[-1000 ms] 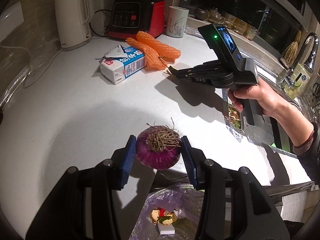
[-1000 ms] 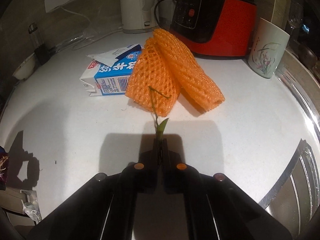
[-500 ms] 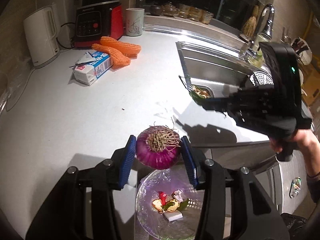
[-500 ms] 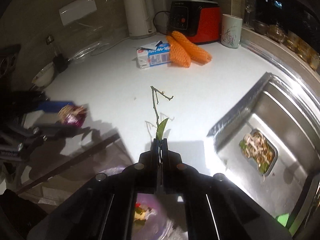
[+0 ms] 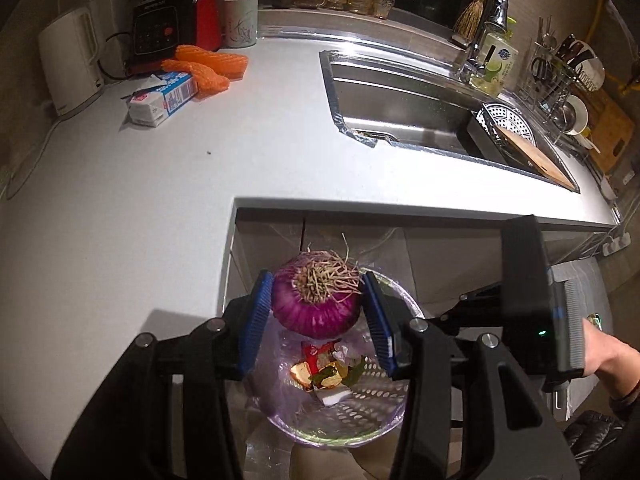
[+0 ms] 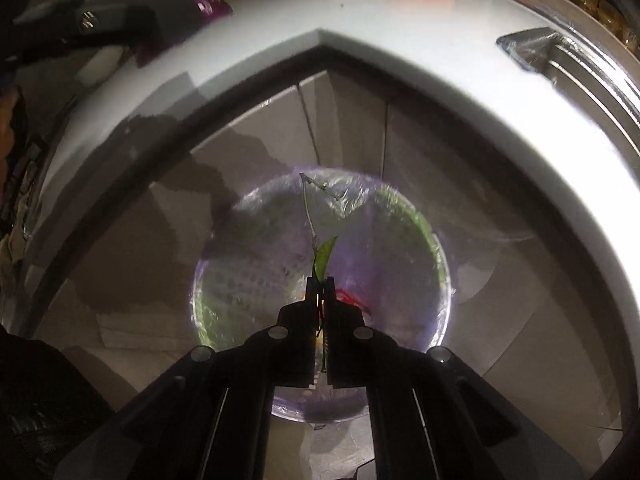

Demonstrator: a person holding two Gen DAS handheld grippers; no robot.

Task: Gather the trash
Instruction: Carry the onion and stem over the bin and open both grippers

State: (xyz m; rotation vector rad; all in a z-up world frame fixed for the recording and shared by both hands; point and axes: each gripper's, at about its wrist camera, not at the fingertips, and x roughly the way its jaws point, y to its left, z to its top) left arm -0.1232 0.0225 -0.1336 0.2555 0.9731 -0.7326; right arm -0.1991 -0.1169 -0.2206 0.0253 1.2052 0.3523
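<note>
The white countertop fills the upper half of the left wrist view, its inner corner at centre frame. Below that corner stands the bag-lined trash bin, holding wrappers and scraps at lower centre. Directly over the bin's mouth, the left gripper clamps a red onion between its blue pads, roots facing the camera. In the right wrist view the right gripper is pinched narrowly on a leafy twig, which sticks up at centre frame above the bin. A milk carton and orange foam netting lie at upper left.
</note>
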